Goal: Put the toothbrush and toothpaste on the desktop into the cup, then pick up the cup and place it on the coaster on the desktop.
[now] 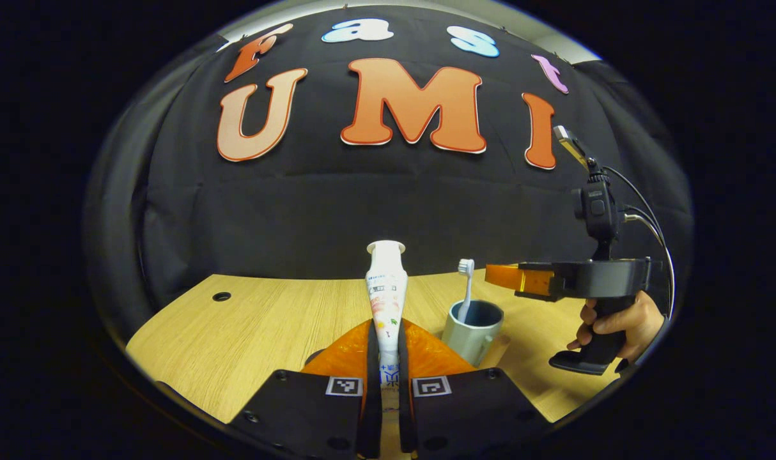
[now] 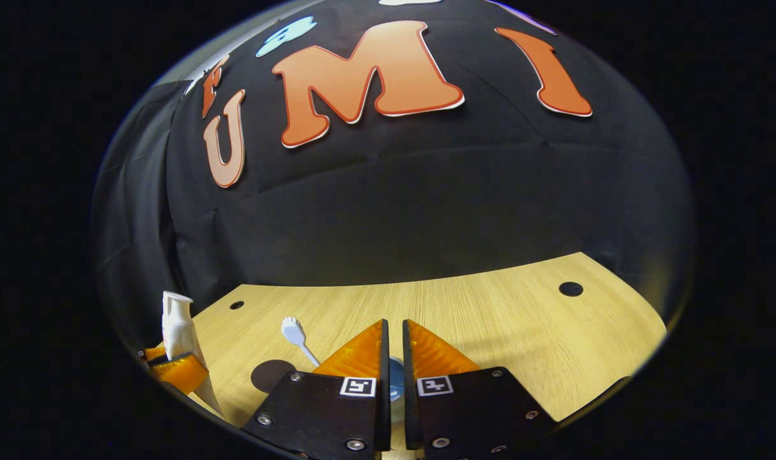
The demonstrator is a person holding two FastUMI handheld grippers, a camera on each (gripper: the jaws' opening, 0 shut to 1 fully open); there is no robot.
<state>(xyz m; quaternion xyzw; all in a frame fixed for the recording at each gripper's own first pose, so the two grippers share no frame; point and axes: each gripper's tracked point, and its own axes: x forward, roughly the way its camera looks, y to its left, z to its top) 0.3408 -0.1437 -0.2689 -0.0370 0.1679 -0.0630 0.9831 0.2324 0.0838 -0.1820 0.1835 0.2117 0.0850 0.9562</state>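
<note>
1. Nearest the camera in the left gripper view, the left hand-held gripper (image 1: pixel 388 358) is clenched on the toothpaste tube (image 1: pixel 386 294), both fingers pressing its lower end; the tube stands upright, cap uppermost, lifted off the counter (image 1: pixel 247 319).
2. Just beyond and to the side, the blue-grey cup (image 1: pixel 472 329) stands on the counter with the toothbrush (image 1: pixel 466 287) already in it, bristle head up above the rim. By my reading, the first of the two items is done.
3. Farther off in that view, the right hand-held gripper (image 1: pixel 500 276) is held level above the cup by a person's hand (image 1: pixel 612 326), and it carries nothing.
4. Close in the right gripper view, that gripper's fingers (image 2: pixel 362 351) are nearly together with a narrow gap and nothing between them; a sliver of the cup shows below them.
5. Beside them sits a dark round coaster (image 2: pixel 270 375), bare, near the toothbrush head; the toothpaste tube rises at the far edge.
6. Left to do, as I judge it: lower the tube into the cup, let go, then lift the cup and set it on the coaster.
</note>
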